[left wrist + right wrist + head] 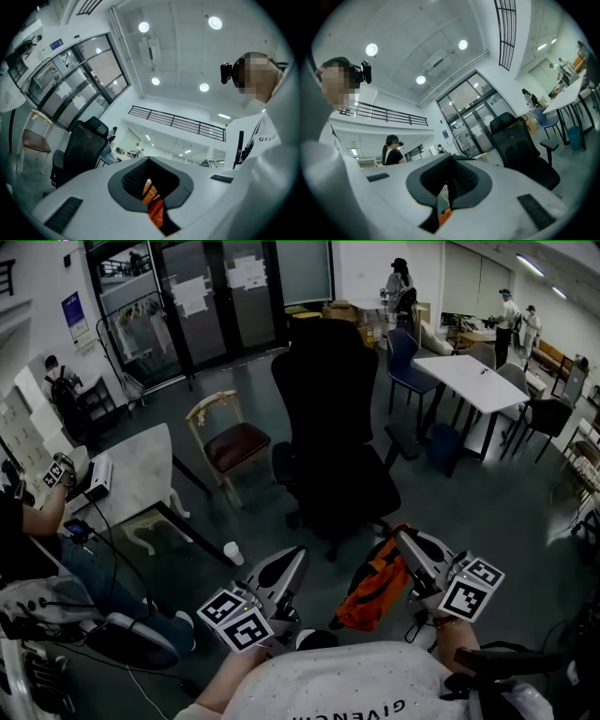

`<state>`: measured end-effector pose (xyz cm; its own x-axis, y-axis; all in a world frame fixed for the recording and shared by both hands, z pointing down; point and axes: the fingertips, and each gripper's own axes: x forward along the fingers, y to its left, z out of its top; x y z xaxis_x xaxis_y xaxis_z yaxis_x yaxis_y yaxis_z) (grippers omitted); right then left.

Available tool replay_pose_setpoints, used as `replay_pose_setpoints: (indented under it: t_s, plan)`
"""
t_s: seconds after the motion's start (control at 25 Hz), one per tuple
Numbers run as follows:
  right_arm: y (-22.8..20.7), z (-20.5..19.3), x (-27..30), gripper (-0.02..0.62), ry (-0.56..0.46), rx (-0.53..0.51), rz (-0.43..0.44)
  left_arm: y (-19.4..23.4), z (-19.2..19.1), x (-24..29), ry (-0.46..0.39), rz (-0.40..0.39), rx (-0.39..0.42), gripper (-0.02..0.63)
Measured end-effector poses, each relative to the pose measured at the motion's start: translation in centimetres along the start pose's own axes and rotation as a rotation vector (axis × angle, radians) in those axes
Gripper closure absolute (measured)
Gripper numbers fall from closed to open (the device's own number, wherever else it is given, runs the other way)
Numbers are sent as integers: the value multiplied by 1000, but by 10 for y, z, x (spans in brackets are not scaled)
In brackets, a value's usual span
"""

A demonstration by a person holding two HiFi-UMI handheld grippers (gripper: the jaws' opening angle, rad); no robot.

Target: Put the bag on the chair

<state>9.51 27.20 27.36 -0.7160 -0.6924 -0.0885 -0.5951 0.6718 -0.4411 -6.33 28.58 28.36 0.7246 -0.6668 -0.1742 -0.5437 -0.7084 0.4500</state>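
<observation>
Grey office floor (487, 512) lies below: right gripper (401, 536) clamped on the orange bag (375, 589) hanging under its tips, left gripper (300, 557) beside it closed and empty, black chair (328, 427) just ahead.

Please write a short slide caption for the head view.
Right gripper holds the orange bag before the black office chair.

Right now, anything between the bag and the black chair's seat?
No. In the head view, the bag hangs from the right gripper just in front of the seat. The stretch between them is bare.
</observation>
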Motion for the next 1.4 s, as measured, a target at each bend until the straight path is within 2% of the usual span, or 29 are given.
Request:
replay_pose_setpoints:
  t_s: [0.24, 0.36, 0.44, 0.64, 0.88, 1.08, 1.4]
  plan:
    - [-28, 2, 30, 594, 7, 11, -19, 37, 9, 32, 11, -20, -6, 606]
    - [-44, 7, 52, 594, 16, 0, -34, 58, 19, 57, 19, -56, -16, 606]
    - [-54, 13, 68, 594, 13, -6, -44, 69, 30, 72, 28, -80, 7, 606]
    - [-74, 40, 112, 594, -31, 22, -55, 107, 63, 100, 34, -103, 26, 606]
    - [-90, 69, 159, 594, -79, -13, -83, 155, 102, 121, 16, -110, 24, 606]
    - [-101, 85, 197, 594, -120, -8, -94, 187, 133, 139, 0, -141, 59, 606]
    - [-123, 88, 236, 594, -129, -25, -125, 230, 147, 158, -2, -167, 64, 606]
